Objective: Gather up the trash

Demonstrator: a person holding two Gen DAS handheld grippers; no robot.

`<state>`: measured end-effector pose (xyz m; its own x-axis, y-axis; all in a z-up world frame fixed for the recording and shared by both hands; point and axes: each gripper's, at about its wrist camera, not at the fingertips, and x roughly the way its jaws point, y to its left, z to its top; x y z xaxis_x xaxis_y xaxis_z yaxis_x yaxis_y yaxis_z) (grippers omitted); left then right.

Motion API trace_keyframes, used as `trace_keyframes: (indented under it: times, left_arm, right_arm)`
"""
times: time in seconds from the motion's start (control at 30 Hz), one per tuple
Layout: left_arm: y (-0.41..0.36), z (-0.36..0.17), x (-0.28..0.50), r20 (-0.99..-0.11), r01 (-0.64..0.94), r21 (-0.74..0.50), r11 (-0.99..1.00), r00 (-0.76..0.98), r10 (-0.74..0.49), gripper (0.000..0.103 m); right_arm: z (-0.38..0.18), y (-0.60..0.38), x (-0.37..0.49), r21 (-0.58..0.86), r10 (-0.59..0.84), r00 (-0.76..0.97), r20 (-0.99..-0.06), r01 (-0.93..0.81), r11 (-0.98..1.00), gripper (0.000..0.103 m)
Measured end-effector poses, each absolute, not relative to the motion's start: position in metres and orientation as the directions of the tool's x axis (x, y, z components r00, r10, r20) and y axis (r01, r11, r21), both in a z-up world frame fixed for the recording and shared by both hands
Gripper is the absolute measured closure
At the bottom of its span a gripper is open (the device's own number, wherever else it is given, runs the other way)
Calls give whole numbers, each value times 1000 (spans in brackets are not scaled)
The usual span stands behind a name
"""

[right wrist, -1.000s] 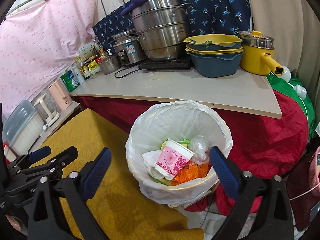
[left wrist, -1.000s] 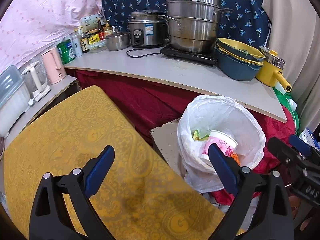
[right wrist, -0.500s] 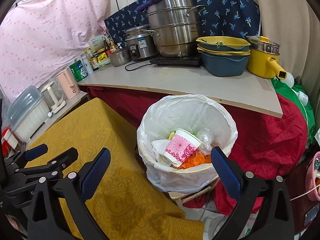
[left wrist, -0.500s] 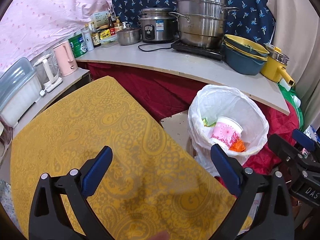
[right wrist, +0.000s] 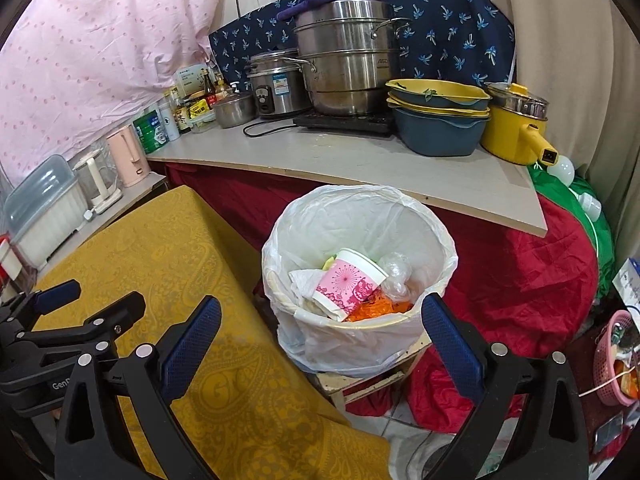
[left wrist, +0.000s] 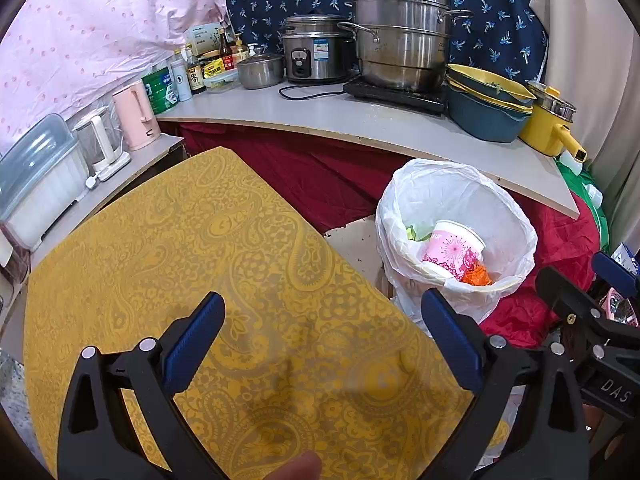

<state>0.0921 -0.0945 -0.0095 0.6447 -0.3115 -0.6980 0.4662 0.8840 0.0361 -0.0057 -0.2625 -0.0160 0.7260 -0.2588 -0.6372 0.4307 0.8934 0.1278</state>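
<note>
**Hovering empty-handed beside a loaded bin**

Sitting in the lined trash bin [right wrist: 360,276] is the task's haul: a pink paper cup [right wrist: 350,284] tipped on its side, mouth angled up and away toward the grey bench [right wrist: 400,168], with crumpled clear plastic [right wrist: 394,274] touching it on the right and orange scraps [right wrist: 376,306] below it. The bin stands on the floor side, just off the edge of the yellow-clothed table [right wrist: 160,264].

Now the geometry that matters. The right hand-held gripper [right wrist: 320,340] has the bin dead ahead and slightly below, its jaws spread wide with nothing between them. The left hand-held gripper [left wrist: 320,340] is over the yellow cloth [left wrist: 200,260], also spread wide and carrying nothing, and from there the bin [left wrist: 456,236] lies forward and to its right. So the right one is clearly nearer the bin.

No loose trash shows on the cloth in either view. My read: collection looks about finished, unless more trash lies out of view.
</note>
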Motion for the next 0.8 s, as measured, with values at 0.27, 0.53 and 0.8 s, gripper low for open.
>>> trace_keyframes:
  times: [0.27, 0.53, 0.8]
  left_arm:
    - [-102, -16, 91, -708, 465, 43, 884, 639, -301, 9]
    - [-109, -21, 93, -715, 470, 51, 881, 634, -296, 9]
    - [-111, -23, 93, -718, 475, 54, 879, 630, -296, 9]
  right_arm:
    - [-18, -263, -6, 88, -286, 714, -639, 438, 895, 6]
    - [-25, -269, -6, 85, -288, 703, -650, 444, 892, 6]
    - [-30, -271, -4, 77, -295, 695, -656, 451, 889, 6]
